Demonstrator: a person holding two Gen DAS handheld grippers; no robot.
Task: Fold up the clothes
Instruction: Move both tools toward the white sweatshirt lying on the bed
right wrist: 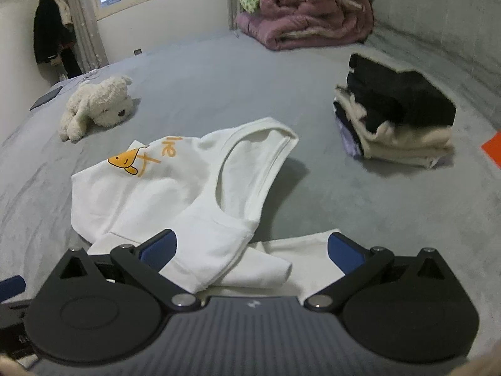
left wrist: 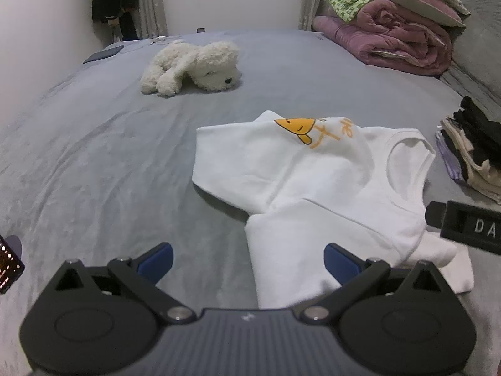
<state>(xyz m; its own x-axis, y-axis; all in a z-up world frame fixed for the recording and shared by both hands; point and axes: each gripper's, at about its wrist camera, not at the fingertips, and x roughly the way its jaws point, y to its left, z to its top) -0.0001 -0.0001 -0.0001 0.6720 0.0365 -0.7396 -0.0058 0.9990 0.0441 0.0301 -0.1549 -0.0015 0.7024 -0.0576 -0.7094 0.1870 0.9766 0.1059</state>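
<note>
On the grey bed (left wrist: 94, 156), a white T-shirt (left wrist: 313, 181) lies partly folded before me. My left tool (left wrist: 247, 261) and right tool (right wrist: 252, 250) gape wide, empty. Soft, light cotton; the sleeve hem, seemingly nearest, looks easiest to pinch.

Each gripper had a ribbed dark grey body carrying a small pale emblem at its top centre, flanked by two round black discs. The left gripper (left wrist: 247, 261) and the right gripper (right wrist: 252, 250) both bore black angled link arms pinned with silver screws beside that emblem. Blue pads (left wrist: 156, 261) lined the fingers. White letters "DA" marked a black side bar.
</note>
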